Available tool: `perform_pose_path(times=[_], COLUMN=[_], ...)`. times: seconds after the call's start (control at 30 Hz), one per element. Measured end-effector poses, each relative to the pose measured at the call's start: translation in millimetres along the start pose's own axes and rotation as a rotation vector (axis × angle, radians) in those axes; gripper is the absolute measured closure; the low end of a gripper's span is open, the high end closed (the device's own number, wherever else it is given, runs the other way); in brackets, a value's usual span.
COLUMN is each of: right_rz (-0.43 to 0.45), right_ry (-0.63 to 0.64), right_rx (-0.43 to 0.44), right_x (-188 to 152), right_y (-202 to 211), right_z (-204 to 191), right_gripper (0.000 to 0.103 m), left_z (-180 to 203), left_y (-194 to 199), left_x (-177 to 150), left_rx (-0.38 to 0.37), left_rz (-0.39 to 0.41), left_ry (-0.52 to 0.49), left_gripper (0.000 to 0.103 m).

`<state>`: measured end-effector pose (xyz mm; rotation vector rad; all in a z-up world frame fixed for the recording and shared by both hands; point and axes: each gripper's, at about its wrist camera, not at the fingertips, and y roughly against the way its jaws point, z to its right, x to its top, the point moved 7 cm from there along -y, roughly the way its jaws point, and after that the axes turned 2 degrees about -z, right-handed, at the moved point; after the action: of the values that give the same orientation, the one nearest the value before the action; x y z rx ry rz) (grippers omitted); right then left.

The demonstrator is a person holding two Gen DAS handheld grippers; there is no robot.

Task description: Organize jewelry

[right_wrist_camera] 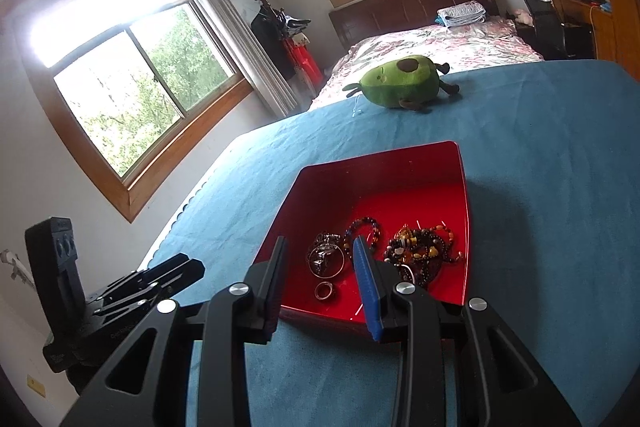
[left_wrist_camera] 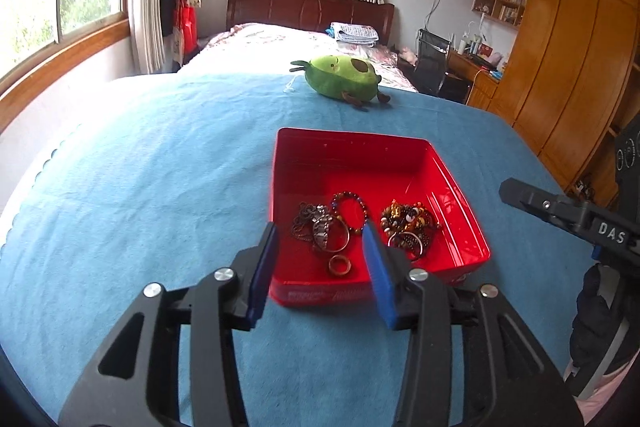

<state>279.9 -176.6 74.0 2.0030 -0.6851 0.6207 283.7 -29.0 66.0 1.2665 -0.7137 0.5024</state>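
A red tray (left_wrist_camera: 452, 183) lies on the blue cloth and holds jewelry: a chain with metal bangle (left_wrist_camera: 324, 227), a dark bead bracelet (left_wrist_camera: 350, 205), a heap of amber beads (left_wrist_camera: 408, 223) and a small ring (left_wrist_camera: 340, 265). My left gripper (left_wrist_camera: 320, 233) is open and empty, hovering over the tray's near edge. In the right wrist view the tray (right_wrist_camera: 464, 187) shows the same pieces: bangle (right_wrist_camera: 326, 257), beads (right_wrist_camera: 420, 251), ring (right_wrist_camera: 324, 291). My right gripper (right_wrist_camera: 318, 247) is open and empty above the tray's near left part.
A green avocado plush (left_wrist_camera: 340, 79) lies on the blue cloth beyond the tray, also in the right wrist view (right_wrist_camera: 400, 81). The right gripper's body (left_wrist_camera: 568, 215) shows at the right edge; the left gripper's body (right_wrist_camera: 132, 291) shows at the left. A bed, windows and wardrobe stand behind.
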Motion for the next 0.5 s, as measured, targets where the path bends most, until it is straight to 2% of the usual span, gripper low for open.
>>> perform_pose_path(times=[0.3, 0.5], right_rz=[-0.061, -0.077], right_ry=[0.005, 0.009], right_rx=[-0.075, -0.172], right_x=[-32.2, -53.1], right_y=[-9.5, -15.1], right_z=[3.2, 15.9], right_gripper=[0.068, 0.055], left_z=[-2.7, -6.1], left_y=[18.4, 16.1], left_x=[-18.1, -26.1], left_rx=[0.006, 0.021], left_rz=[0.030, 0.042], left_ry=[-0.013, -0.021], left_gripper=[0.044, 0.025])
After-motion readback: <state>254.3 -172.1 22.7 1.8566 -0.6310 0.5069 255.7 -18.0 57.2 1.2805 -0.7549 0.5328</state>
